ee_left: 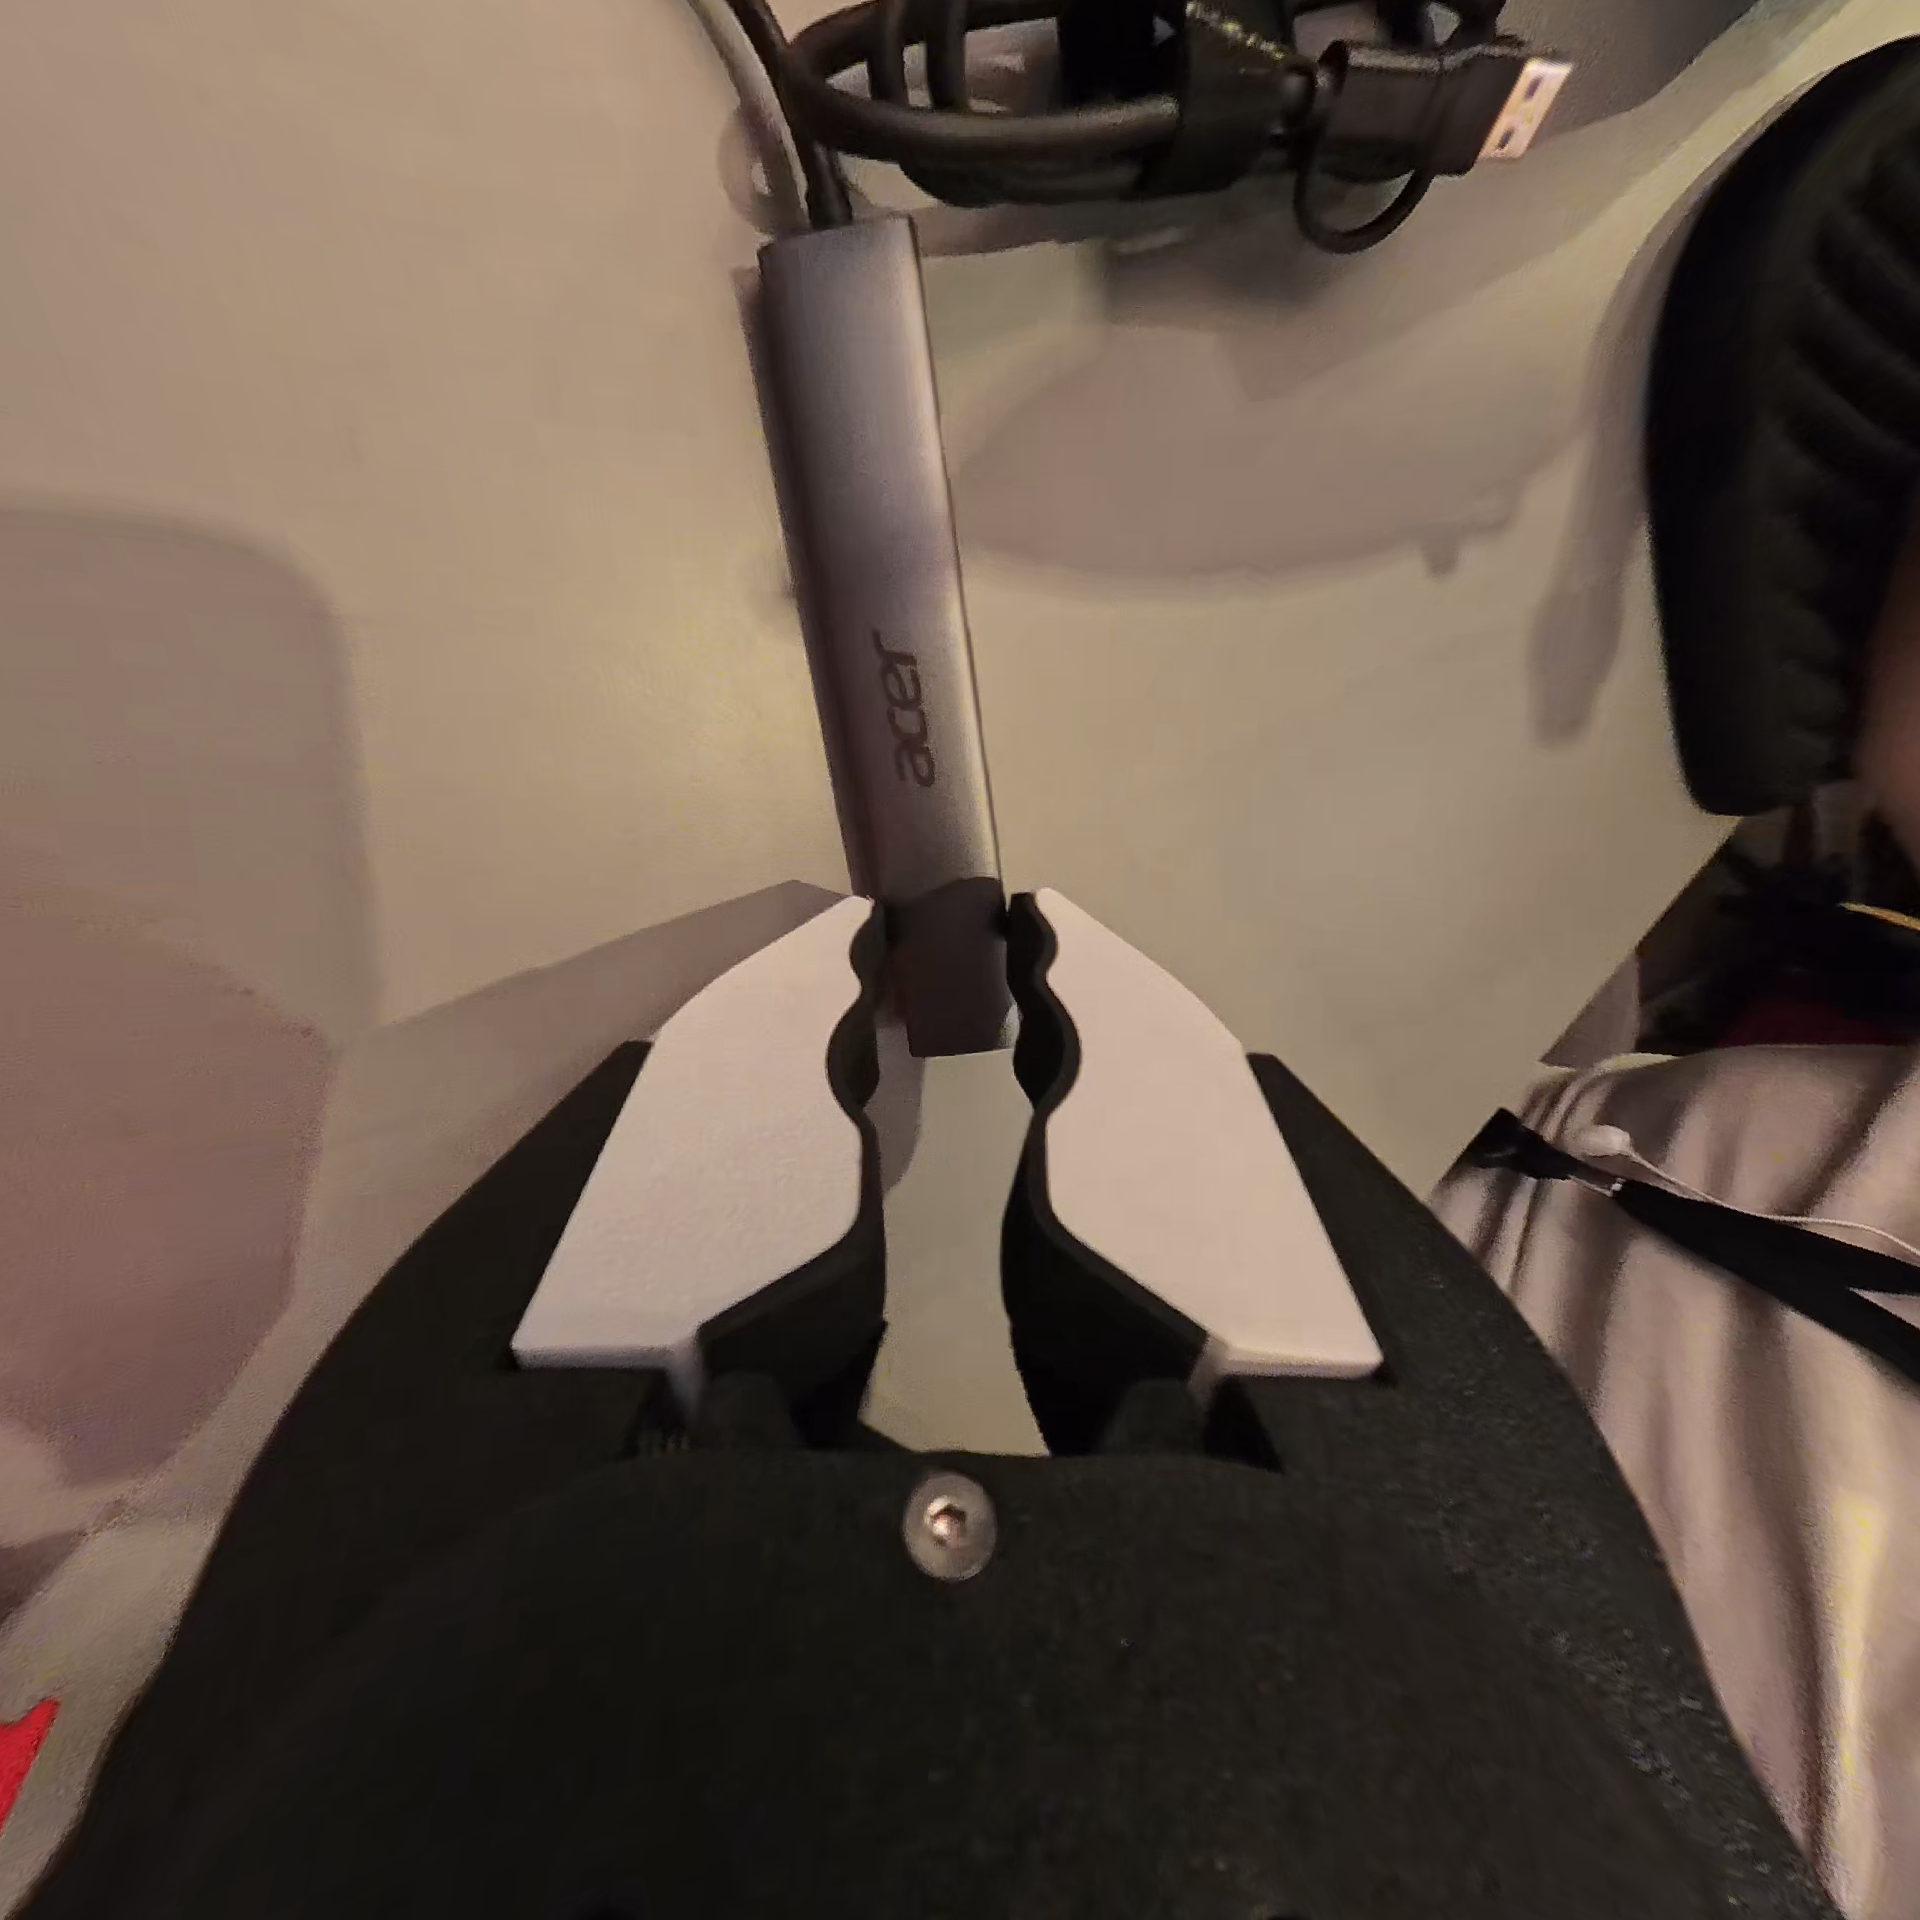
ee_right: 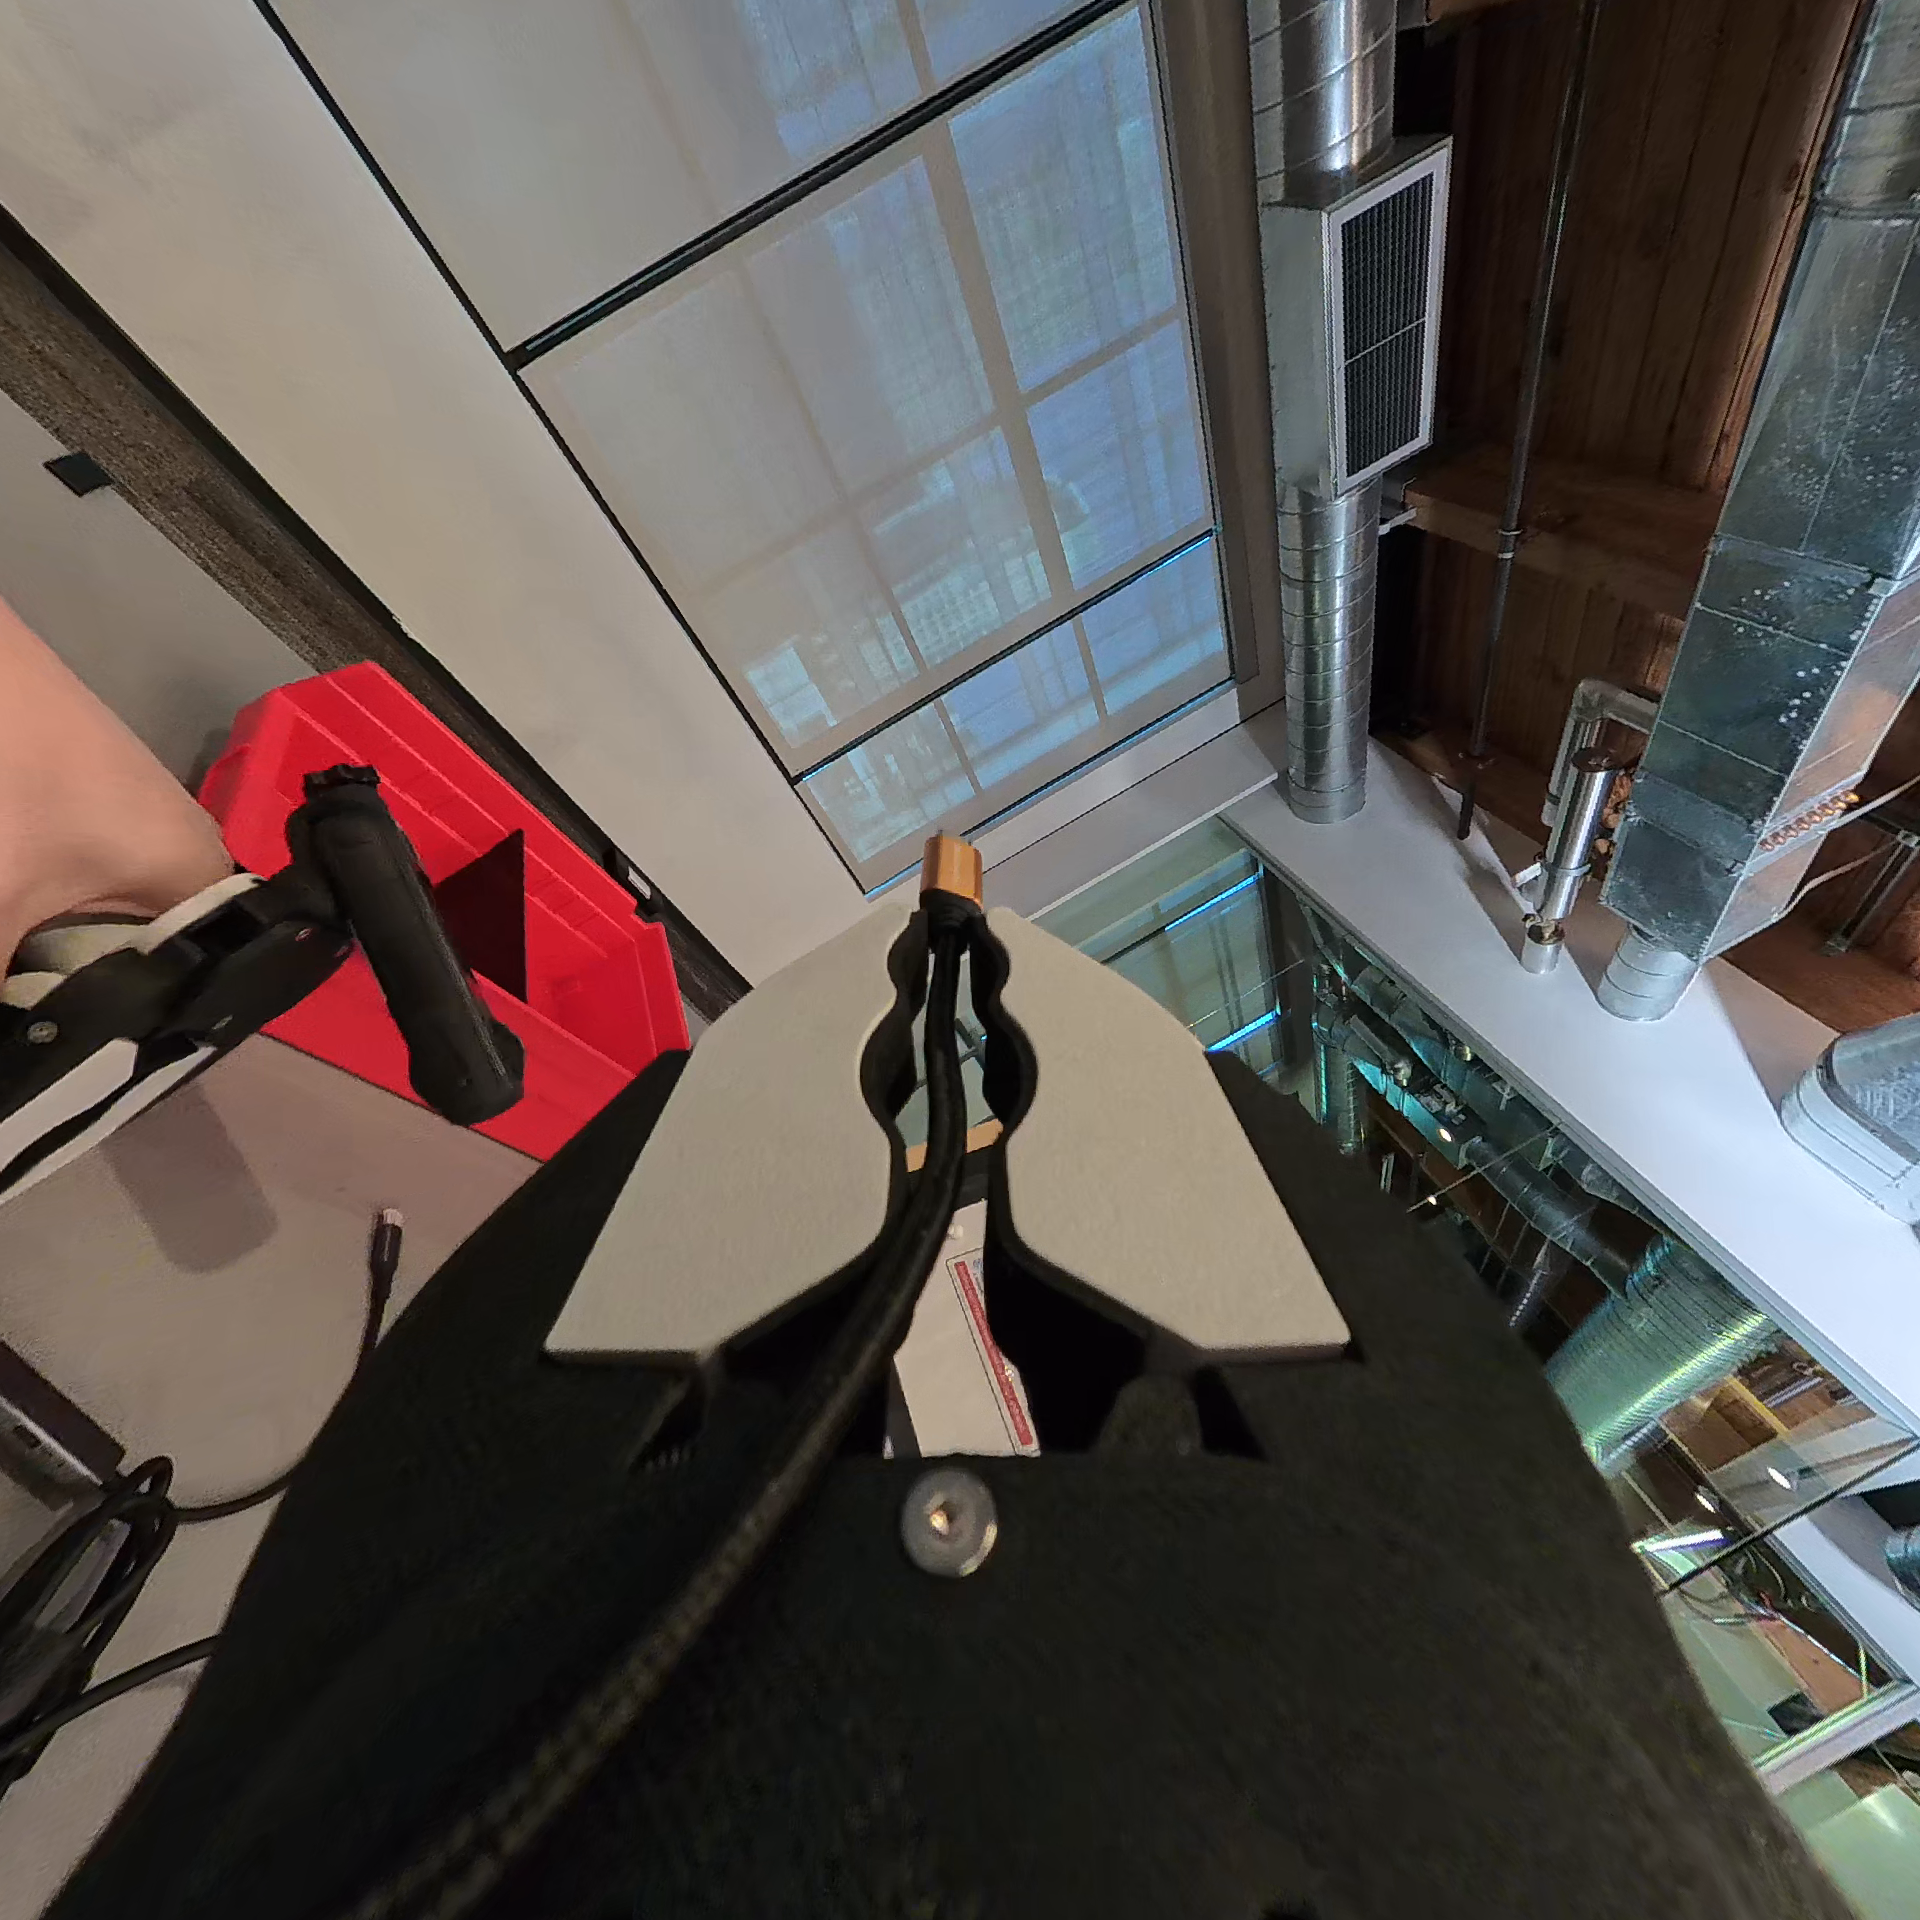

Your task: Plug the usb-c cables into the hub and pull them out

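Note:
In the left wrist view my left gripper (ee_left: 943,940) is shut on the near end of a slim grey USB hub (ee_left: 883,551) that lies on the pale table (ee_left: 364,312) and points away from me. The hub's own grey lead (ee_left: 764,135) leaves its far end. In the right wrist view my right gripper (ee_right: 948,935) is shut on a black braided cable (ee_right: 925,1122). Its copper-coloured USB-C plug (ee_right: 950,865) sticks out past the fingertips, raised and pointing at a window. Another black cable with a small plug (ee_right: 387,1231) lies on the table at the lower left.
A bundle of coiled black cables with a USB-A plug (ee_left: 1143,114) lies beyond the hub. A person's jacket (ee_left: 1683,1351) is at the right. In the right wrist view a red bin (ee_right: 499,894) stands at the left, with the other gripper's black handle (ee_right: 405,935) and a hand (ee_right: 73,790). There is about 35 centimetres between the tips of the two grippers.

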`<state>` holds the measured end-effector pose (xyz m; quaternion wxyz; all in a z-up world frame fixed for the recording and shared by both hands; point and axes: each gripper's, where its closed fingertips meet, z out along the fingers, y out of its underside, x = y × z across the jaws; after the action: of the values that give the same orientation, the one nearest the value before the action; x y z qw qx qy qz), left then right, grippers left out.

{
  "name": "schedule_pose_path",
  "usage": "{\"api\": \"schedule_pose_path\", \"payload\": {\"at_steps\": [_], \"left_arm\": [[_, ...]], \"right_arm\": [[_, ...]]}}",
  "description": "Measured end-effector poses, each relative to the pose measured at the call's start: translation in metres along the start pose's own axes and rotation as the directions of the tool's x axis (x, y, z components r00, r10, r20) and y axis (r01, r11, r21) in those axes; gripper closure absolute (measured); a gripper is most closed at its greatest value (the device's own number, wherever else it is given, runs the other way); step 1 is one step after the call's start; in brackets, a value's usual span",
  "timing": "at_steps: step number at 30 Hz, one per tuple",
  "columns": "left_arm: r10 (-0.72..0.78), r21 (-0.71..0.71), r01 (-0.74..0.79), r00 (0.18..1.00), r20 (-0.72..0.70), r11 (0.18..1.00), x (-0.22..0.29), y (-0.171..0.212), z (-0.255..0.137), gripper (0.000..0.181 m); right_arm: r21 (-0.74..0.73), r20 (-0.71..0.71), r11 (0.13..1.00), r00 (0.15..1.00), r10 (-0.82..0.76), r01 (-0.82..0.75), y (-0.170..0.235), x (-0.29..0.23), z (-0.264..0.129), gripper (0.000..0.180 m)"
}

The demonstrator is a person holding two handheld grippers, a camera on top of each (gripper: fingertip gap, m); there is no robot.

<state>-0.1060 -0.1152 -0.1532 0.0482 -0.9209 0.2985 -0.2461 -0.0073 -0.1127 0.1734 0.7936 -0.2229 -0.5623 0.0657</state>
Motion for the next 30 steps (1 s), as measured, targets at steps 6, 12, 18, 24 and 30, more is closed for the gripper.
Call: {"api": "schedule_pose_path", "payload": {"at_steps": [6, 12, 18, 24, 30], "left_arm": [[-0.032, 0.078, 0.046, 0.986, -0.164, 0.996, 0.016, -0.015, -0.015, 0.159], [-0.056, 0.201, 0.148, 0.913, -0.405, 0.968, 0.039, -0.037, -0.050, 0.159], [-0.031, 0.274, 0.208, 0.844, -0.536, 0.939, 0.049, -0.052, -0.078, 0.159], [0.049, 0.388, 0.239, 0.796, -0.603, 0.890, 0.056, -0.066, -0.107, 0.160], [0.162, 0.533, 0.261, 0.767, -0.621, 0.805, 0.059, -0.091, -0.135, 0.160]], "right_arm": [[-0.001, -0.007, 1.000, 1.000, 0.004, -0.004, 0.002, 0.002, -0.001, 0.172], [0.001, -0.014, 1.000, 1.000, 0.011, -0.011, 0.004, 0.004, -0.003, 0.172], [-0.002, -0.013, 1.000, 1.000, 0.013, -0.013, 0.005, 0.004, -0.003, 0.172], [-0.020, -0.013, 0.999, 0.999, 0.037, -0.037, 0.013, 0.004, -0.001, 0.172], [-0.173, -0.007, 0.979, 0.994, 0.109, -0.109, 0.045, -0.001, 0.012, 0.172]]}}
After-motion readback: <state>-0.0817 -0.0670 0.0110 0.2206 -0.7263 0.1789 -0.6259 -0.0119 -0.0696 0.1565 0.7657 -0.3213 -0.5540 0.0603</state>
